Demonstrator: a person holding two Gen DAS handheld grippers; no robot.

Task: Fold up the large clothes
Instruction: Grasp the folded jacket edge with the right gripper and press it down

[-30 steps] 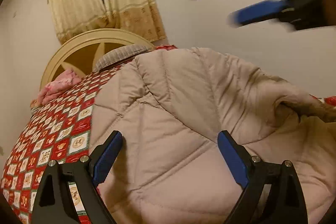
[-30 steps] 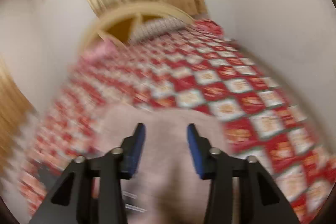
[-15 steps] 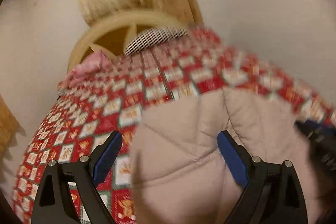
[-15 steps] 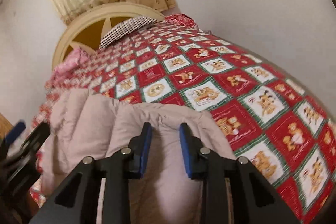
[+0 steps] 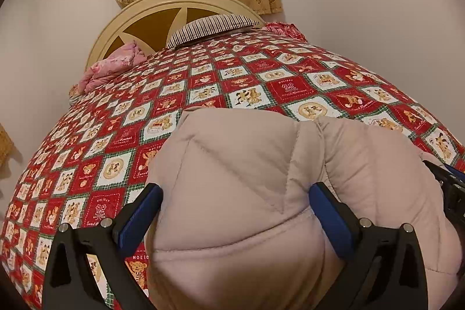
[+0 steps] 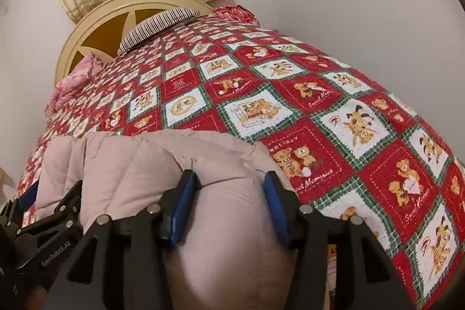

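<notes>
Now that the quilted coat [image 5: 247,193], raised a second ago, lies bunched on the bedspread [image 5: 203,83], my left gripper [image 5: 234,204] spreads wide and my right gripper [image 6: 228,193] is opening astride its padding, suggesting release after a fold.

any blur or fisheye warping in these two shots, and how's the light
Left wrist view: sharp, no motion blur; the bedspread bulges like a dome, dark vignette in the corners. Right wrist view: also sharp, the headboard leans with the distortion; warm, dim indoor light, the quilted coat falling into shadow near the lens.
</notes>
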